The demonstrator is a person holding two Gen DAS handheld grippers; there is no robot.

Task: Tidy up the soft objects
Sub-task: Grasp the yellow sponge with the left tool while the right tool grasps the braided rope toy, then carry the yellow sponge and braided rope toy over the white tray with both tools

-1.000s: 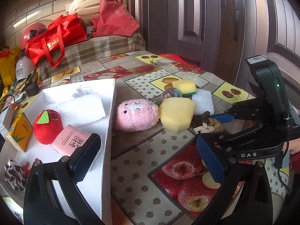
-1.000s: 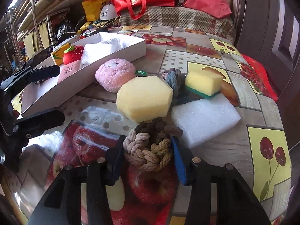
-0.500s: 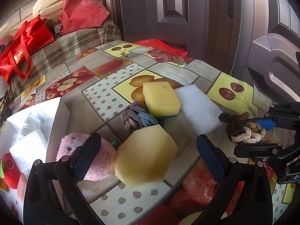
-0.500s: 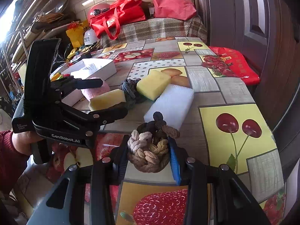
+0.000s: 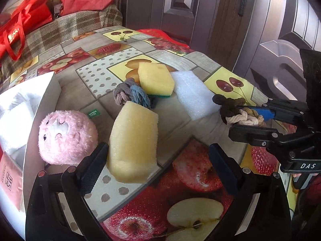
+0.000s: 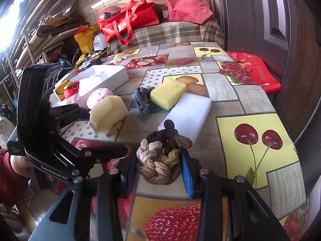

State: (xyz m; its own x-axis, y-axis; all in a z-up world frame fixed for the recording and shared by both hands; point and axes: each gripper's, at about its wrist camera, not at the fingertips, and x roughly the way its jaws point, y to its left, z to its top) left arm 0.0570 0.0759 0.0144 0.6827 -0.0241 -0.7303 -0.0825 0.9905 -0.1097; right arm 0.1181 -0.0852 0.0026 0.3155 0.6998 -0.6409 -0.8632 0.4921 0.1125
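The right tongs are clenching a knotted rope ball of beige, tan and dark brown cord, holding it just beside a white foam block over the fruit-patterned worktop. The left tongs are standing released, their pads flanking the near end of a pale yellow hexagonal sponge, which is lying beside a fluffy pink plush ball next to a white cardboard box.
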